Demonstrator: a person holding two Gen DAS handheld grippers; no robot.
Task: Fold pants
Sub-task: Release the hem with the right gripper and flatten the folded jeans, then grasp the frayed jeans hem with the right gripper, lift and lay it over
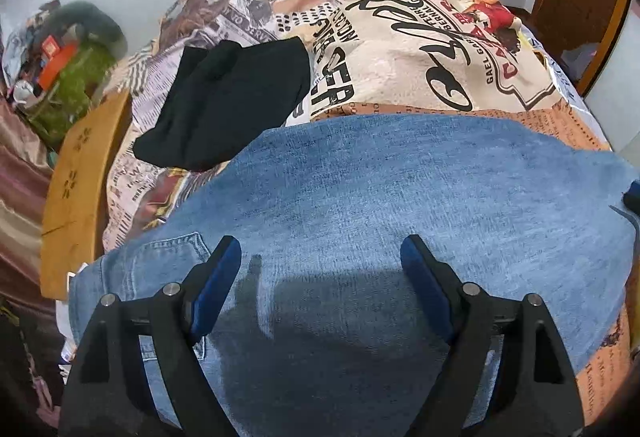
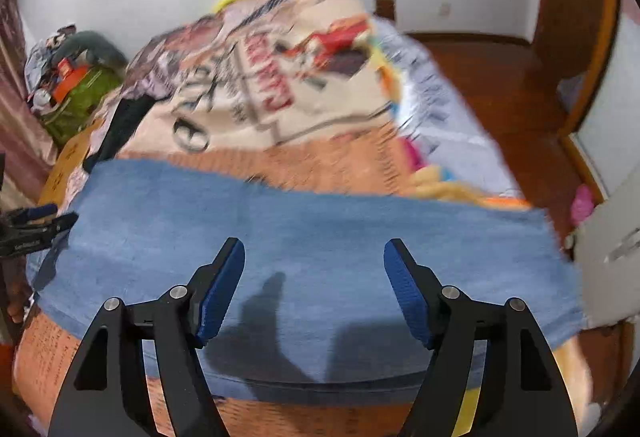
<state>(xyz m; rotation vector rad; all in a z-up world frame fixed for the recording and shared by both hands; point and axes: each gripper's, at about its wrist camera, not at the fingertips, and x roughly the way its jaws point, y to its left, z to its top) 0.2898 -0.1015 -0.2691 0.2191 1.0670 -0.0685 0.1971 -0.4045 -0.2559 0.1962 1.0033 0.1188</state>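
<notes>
Blue denim pants (image 1: 380, 193) lie spread flat across the printed bedspread (image 1: 400, 49), a back pocket showing at the lower left of the left wrist view. My left gripper (image 1: 320, 249) hovers open above the denim, nothing between its blue pads. In the blurred right wrist view the same pants (image 2: 300, 237) stretch as a wide band across the bed. My right gripper (image 2: 314, 251) is open over them with an empty gap. The left gripper (image 2: 48, 219) shows at that view's left edge, by the end of the pants.
A folded black garment (image 1: 228, 97) lies on the bedspread beyond the pants. A wooden bed frame (image 1: 80, 177) and a heap of clutter (image 1: 68, 77) sit to the left. Wooden floor (image 2: 500, 85) and a door (image 2: 612, 237) lie to the right.
</notes>
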